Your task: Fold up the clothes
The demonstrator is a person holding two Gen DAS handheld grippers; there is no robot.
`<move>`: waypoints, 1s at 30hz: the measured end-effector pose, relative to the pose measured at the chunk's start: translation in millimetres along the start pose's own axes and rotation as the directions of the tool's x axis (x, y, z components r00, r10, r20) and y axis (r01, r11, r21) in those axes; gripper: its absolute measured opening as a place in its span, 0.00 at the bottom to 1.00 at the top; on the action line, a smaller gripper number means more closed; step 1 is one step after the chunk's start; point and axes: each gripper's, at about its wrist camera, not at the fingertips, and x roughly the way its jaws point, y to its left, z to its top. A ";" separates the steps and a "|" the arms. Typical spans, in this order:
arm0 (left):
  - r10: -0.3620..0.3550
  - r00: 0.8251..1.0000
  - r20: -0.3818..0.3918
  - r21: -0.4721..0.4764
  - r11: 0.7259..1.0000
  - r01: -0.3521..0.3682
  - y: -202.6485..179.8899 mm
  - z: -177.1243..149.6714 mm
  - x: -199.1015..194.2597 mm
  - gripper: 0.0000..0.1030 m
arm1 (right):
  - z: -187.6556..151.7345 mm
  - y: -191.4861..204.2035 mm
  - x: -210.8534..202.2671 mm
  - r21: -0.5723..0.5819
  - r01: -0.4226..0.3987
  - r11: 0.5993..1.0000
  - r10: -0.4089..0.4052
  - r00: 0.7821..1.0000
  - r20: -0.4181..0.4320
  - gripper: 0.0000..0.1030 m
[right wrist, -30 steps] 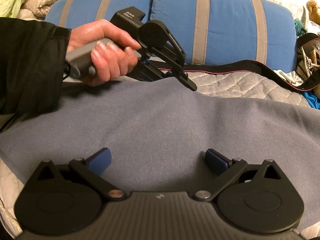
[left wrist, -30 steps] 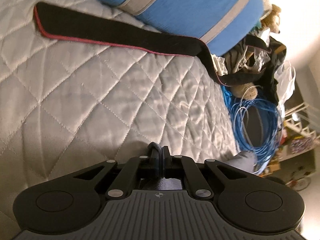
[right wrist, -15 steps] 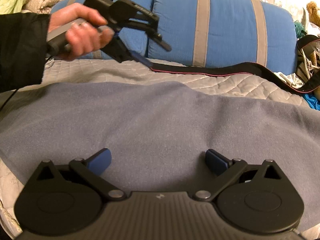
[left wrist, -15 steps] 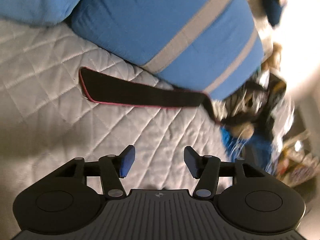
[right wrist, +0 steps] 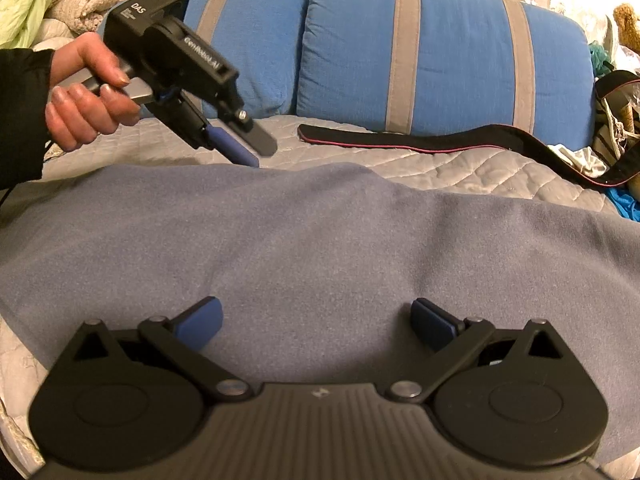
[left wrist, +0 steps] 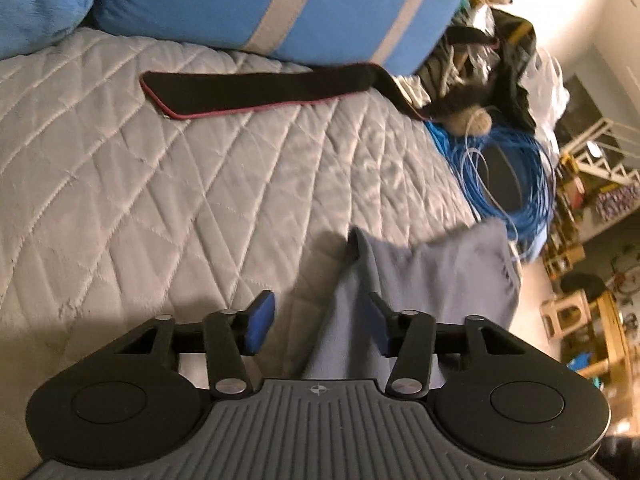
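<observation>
Your left hand-held gripper, at upper left, has just been closing a little but stands open and empty above the grey-blue fleece garment spread on the quilted bed. Your right hand-held gripper is open wide over it.

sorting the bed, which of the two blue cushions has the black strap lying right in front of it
The right blue cushion, the larger one; the black strap lies along its base. The left cushion sits behind the left tongs.
</observation>
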 end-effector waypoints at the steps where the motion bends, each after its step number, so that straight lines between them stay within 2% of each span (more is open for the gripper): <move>1: -0.004 1.000 -0.013 0.010 1.000 0.004 -1.3 -1.2 0.8 0.33 | 0.2 0.0 0.2 0.000 0.000 1.000 0.000 1.000 0.000 1.00; 2: -0.007 1.000 -0.024 0.019 1.000 0.008 -2.7 -1.7 2.9 0.28 | 0.2 0.1 0.2 -0.001 0.000 1.000 0.000 1.000 0.000 1.00; 6: -0.018 0.998 -0.064 0.053 0.998 0.022 -7.8 -3.9 10.4 0.24 | 0.2 0.6 0.2 -0.002 -0.001 1.000 0.001 1.000 0.001 1.00; 8: -0.019 0.998 -0.068 0.063 0.998 0.023 -9.6 -4.7 12.2 0.07 | 0.4 0.7 0.2 -0.002 -0.001 1.000 0.001 1.000 0.000 1.00; 9: -0.007 0.998 -0.063 0.062 0.998 0.010 -9.2 -4.6 12.1 0.03 | 0.4 0.8 0.2 -0.002 -0.001 1.000 0.001 1.000 0.000 1.00; 13: 0.029 0.999 -0.020 0.024 0.999 -0.028 0.9 -1.5 7.0 0.02 | 0.8 1.5 0.4 -0.002 -0.001 1.000 0.001 1.000 -0.001 1.00; 18: 0.054 0.998 -0.038 -0.011 0.998 -0.055 12.4 -0.5 12.3 0.03 | 0.8 0.8 0.8 -0.004 -0.005 1.000 0.005 1.000 0.000 1.00; 19: 0.064 0.997 -0.048 -0.020 0.998 -0.065 13.1 0.2 13.8 0.06 | 1.0 0.3 1.0 -0.004 -0.007 1.000 0.007 1.000 0.000 1.00; 22: 0.101 0.995 -0.014 -0.038 0.994 -0.101 12.4 2.6 4.7 0.07 | 1.1 -0.7 1.4 -0.005 -0.012 1.000 0.012 1.000 0.001 1.00; 24: 0.132 0.991 0.020 -0.054 0.990 -0.131 8.8 4.7 -7.8 0.16 | 0.9 -0.4 1.4 -0.007 -0.010 1.000 0.010 1.000 0.002 1.00; 26: 0.170 0.983 0.072 -0.068 0.984 -0.165 2.6 3.6 -24.5 0.53 | 0.9 0.4 1.4 -0.008 -0.007 1.000 0.007 1.000 0.003 1.00; 28: 0.216 0.968 0.129 -0.081 0.975 -0.206 -4.7 -0.3 -42.3 0.62 | 1.3 1.3 1.5 -0.008 -0.002 1.000 0.002 1.000 0.003 1.00; 30: 0.243 0.953 0.182 -0.096 0.969 -0.228 -13.3 -8.7 -62.0 0.64 | 1.7 2.2 1.5 -0.007 0.002 1.000 -0.002 1.000 0.003 1.00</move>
